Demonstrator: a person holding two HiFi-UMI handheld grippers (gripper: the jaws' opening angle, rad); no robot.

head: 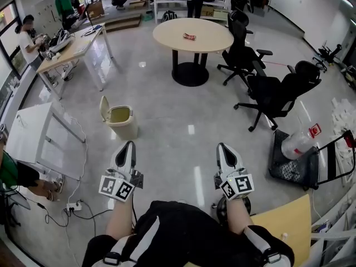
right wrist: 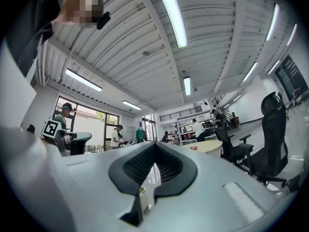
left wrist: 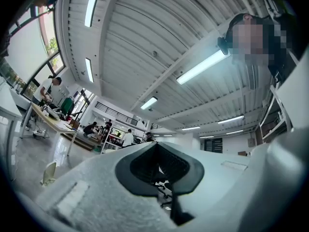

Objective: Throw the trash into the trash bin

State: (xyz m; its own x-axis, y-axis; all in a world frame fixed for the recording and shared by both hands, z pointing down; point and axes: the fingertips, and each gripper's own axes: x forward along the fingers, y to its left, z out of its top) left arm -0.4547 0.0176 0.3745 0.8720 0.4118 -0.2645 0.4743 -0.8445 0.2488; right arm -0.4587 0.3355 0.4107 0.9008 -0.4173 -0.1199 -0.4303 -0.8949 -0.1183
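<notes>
A small red wrapper (head: 189, 36) lies on the round beige table (head: 211, 40) far ahead; in the right gripper view the wrapper (right wrist: 194, 148) shows as a red speck on that table. A beige trash bin (head: 121, 122) with its lid tipped up stands on the floor just ahead and left of my left gripper (head: 128, 145). My right gripper (head: 221, 147) is level with the left one, about a shoulder's width to its right. The jaws of the left gripper (left wrist: 155, 144) and the right gripper (right wrist: 154, 143) meet at their tips with nothing between them.
Black office chairs (head: 278, 93) stand to the right of the table. At far right a black cart (head: 295, 160) carries a large plastic bottle (head: 297, 143). A long desk (head: 69, 49) and a white board (head: 33, 135) stand at left. People work at the back and left.
</notes>
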